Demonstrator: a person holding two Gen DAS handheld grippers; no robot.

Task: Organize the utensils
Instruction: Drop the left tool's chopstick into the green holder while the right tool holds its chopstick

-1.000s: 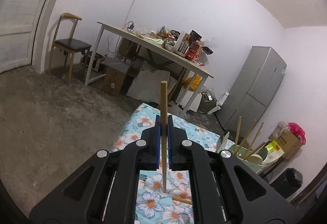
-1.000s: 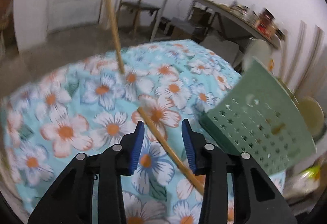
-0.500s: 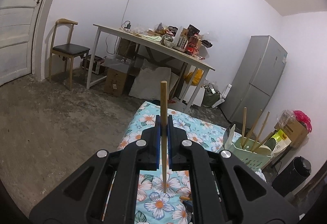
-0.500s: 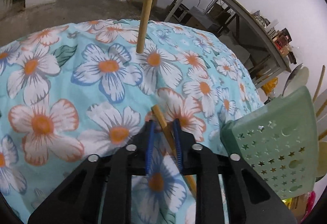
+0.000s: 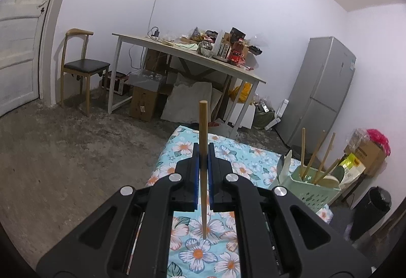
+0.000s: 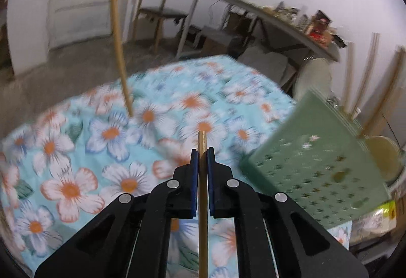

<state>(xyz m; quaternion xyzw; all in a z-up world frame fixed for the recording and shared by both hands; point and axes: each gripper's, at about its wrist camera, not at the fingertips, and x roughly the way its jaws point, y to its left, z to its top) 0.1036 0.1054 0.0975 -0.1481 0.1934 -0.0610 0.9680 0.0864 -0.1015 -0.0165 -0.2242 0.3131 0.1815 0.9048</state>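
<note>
The left gripper (image 5: 202, 163) is clamped on a wooden chopstick (image 5: 203, 125) that stands nearly upright between its blue pads, its lower tip hanging just above the floral cloth (image 5: 243, 158); the right gripper (image 6: 202, 163) is likewise closed tight on a second chopstick (image 6: 202, 143), which runs lengthwise between the pads and pokes out a little past them.

Taking the green basket (image 6: 312, 168) as the landmark: it sits on the floral cloth's far right edge and already holds several wooden chopsticks (image 5: 302, 151) leaning upright; a spoon (image 5: 283, 166) stands against its left side; the right gripper's chopstick is just left of the basket's perforated wall, not touching it; the left gripper's chopstick, seen in the right wrist view, hangs well to the basket's left over the cloth; the right wrist view is blurred.
</note>
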